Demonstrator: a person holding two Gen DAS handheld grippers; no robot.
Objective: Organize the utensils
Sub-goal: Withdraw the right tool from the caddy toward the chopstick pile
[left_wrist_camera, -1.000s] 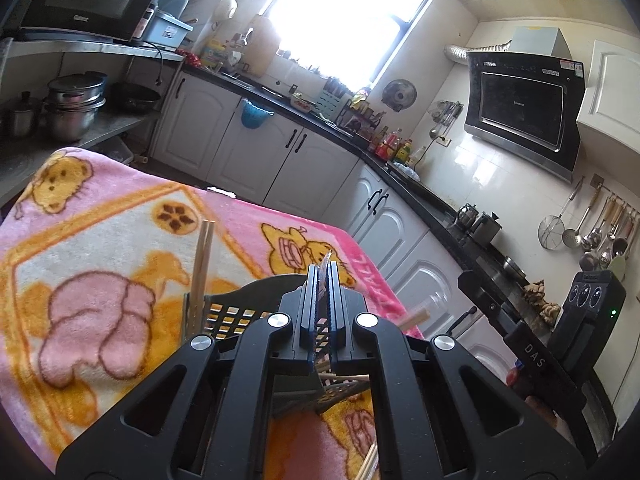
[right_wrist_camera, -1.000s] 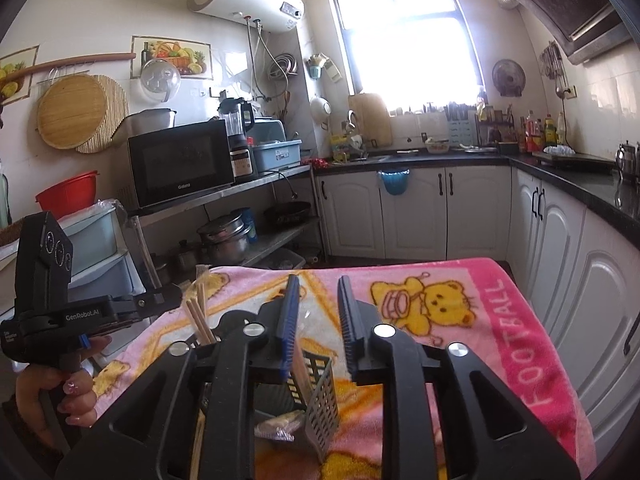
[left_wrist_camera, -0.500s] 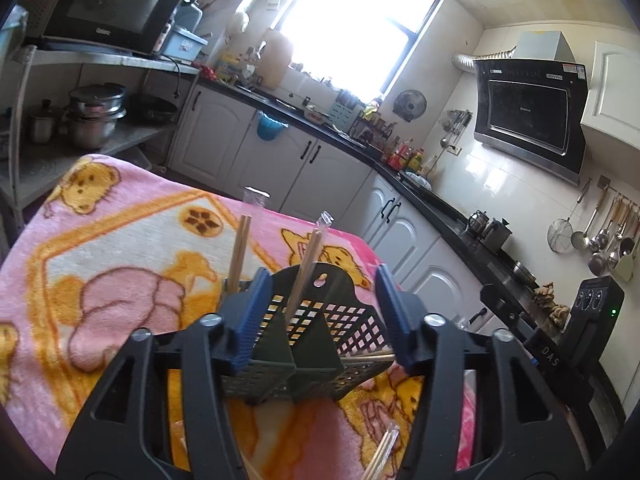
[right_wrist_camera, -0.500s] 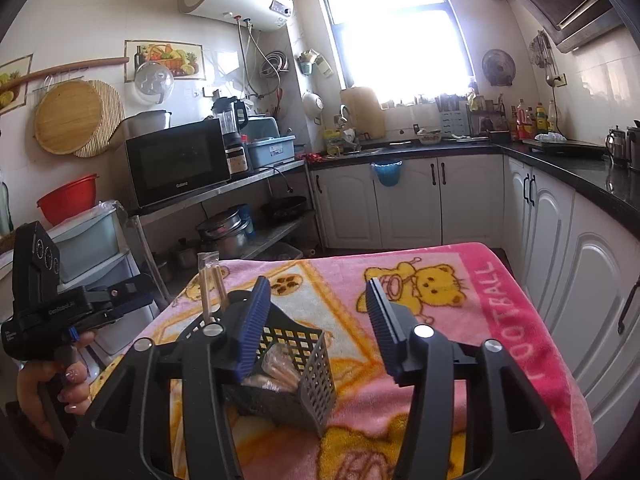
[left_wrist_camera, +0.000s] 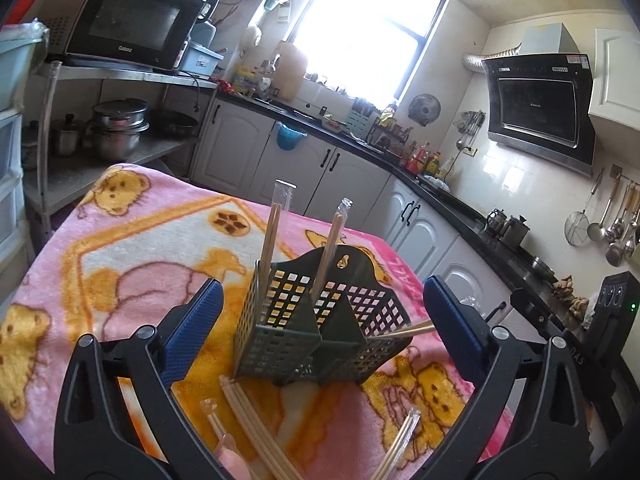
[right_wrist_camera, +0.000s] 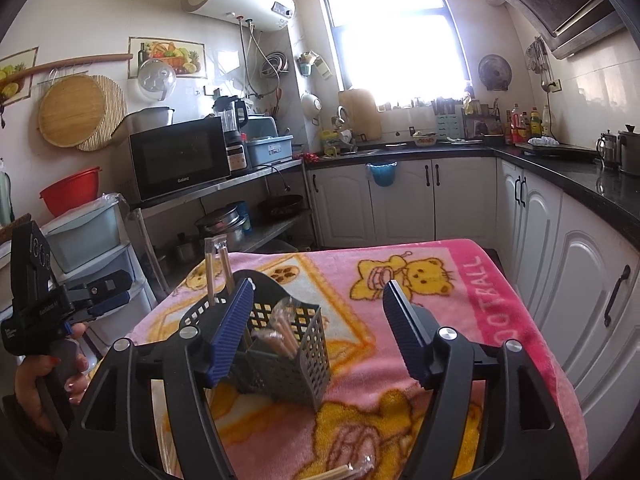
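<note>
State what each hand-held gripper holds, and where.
Nothing. The left hand-held gripper and the right are both opening, pads clear of the basket between them.

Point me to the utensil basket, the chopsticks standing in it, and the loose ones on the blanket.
utensil basket (left_wrist_camera: 280, 344), left wrist view, front mesh wall.
standing chopsticks (left_wrist_camera: 270, 240), left wrist view, mid-shaft.
loose chopsticks (left_wrist_camera: 256, 428), left wrist view, mid-bundle.

The pink-and-yellow fleece blanket (left_wrist_camera: 132, 256) looked soft and fuzzy. The dark green perforated plastic utensil caddy (left_wrist_camera: 316, 332) was matt and smooth. The pale wooden chopsticks (left_wrist_camera: 269, 240) stood in clear, glossy plastic sleeves. The left gripper (left_wrist_camera: 320, 328) was black matt plastic — its blue pads (left_wrist_camera: 192, 328) finely ribbed.
</note>
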